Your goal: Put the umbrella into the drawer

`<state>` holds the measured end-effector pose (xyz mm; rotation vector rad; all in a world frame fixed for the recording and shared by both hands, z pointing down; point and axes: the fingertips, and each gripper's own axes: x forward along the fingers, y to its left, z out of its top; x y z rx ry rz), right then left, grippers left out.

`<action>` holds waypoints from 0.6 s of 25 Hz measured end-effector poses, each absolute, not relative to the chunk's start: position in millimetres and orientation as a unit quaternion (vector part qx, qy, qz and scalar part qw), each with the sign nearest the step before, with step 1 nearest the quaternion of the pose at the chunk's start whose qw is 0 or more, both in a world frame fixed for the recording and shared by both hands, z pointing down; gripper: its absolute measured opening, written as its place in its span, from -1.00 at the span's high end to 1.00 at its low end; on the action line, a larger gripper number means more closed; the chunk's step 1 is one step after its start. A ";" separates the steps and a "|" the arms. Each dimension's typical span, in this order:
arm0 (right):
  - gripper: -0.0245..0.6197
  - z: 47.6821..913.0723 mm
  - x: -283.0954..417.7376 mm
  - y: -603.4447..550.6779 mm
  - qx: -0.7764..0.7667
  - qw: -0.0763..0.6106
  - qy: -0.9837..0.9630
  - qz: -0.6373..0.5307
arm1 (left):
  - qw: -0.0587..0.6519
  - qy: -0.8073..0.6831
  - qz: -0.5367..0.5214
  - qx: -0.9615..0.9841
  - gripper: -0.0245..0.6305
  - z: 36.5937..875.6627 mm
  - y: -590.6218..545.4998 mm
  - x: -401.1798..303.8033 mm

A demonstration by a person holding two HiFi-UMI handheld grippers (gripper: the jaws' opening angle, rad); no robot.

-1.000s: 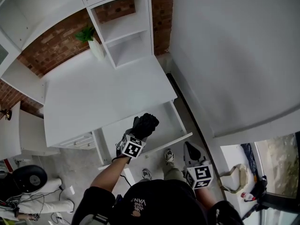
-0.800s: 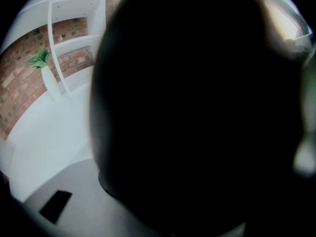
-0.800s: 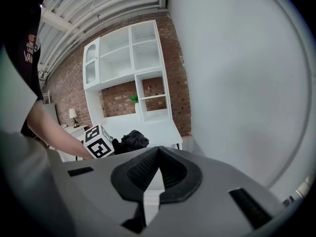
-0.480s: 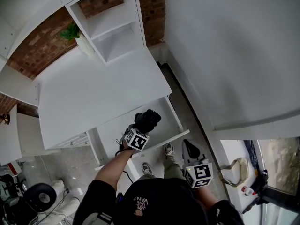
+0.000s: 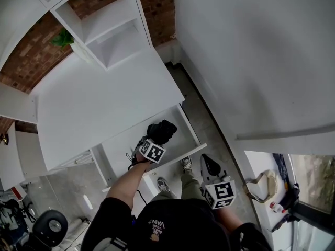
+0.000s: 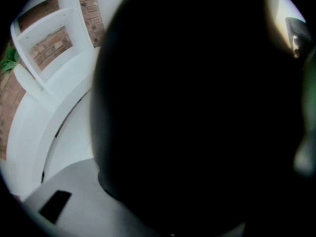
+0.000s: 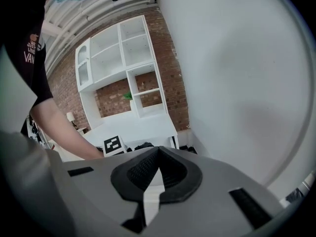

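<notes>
**A:** How many grippers were in shot?

**B:** Two. Nearest was the right gripper (image 7: 158,151), its jaws pressed together on nothing. Beyond it was the left gripper (image 5: 153,143), clamped on the one black umbrella (image 5: 162,131).

**A:** And where was the umbrella?

**B:** Held low over the single open drawer (image 5: 190,131), toward its right end. Whether it touched the bottom couldn't be judged.

**A:** Further back?

**B:** One white desk (image 5: 104,103), then one potted plant (image 5: 64,37) beside the shelves (image 5: 112,27).

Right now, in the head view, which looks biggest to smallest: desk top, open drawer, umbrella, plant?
1. desk top
2. drawer
3. umbrella
4. plant, though it sits farther from the camera, so that is unsure
</notes>
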<state>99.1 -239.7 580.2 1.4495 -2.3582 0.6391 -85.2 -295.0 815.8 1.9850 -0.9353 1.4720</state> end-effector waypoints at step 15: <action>0.95 601.1 116.2 -244.0 0.502 0.149 -0.815 0.247 | 0.260 -0.314 0.605 0.684 0.22 852.7 -293.3 -83.4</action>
